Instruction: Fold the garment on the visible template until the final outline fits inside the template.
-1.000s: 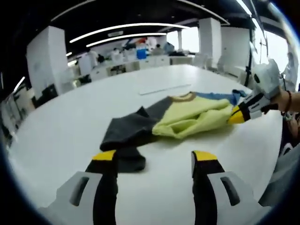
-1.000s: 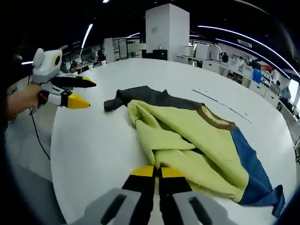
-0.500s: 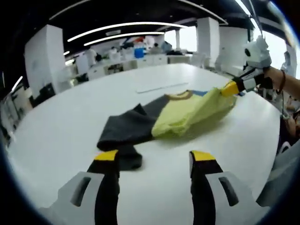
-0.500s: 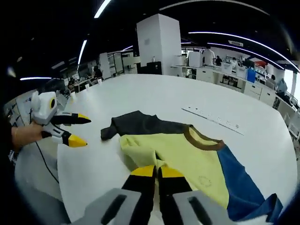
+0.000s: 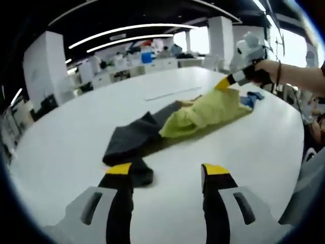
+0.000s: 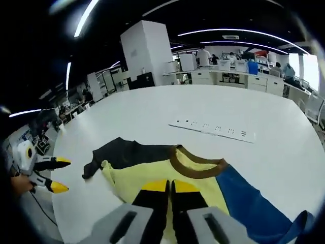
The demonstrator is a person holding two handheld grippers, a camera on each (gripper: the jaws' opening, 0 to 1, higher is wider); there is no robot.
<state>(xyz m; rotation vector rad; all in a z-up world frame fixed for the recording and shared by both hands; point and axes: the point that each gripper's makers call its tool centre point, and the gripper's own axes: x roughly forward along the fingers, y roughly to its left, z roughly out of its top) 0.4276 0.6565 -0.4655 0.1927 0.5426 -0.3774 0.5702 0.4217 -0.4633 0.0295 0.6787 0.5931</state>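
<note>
Right claw (image 6: 170, 184) is clenched on the yellow hem of the shirt (image 6: 152, 170) mid-counter (image 6: 152, 107), left claw (image 5: 165, 170) released near the grey sleeve (image 5: 127, 145), so I'd carry the hem across low and flat.

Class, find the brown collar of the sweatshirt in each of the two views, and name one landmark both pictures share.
Left gripper view: the brown collar lies right of centre, mostly covered by the lifted yellow fabric.
Right gripper view: the brown collar sits low centre, just above the right claw.
Shared landmark: the dark grey sleeve.
</note>
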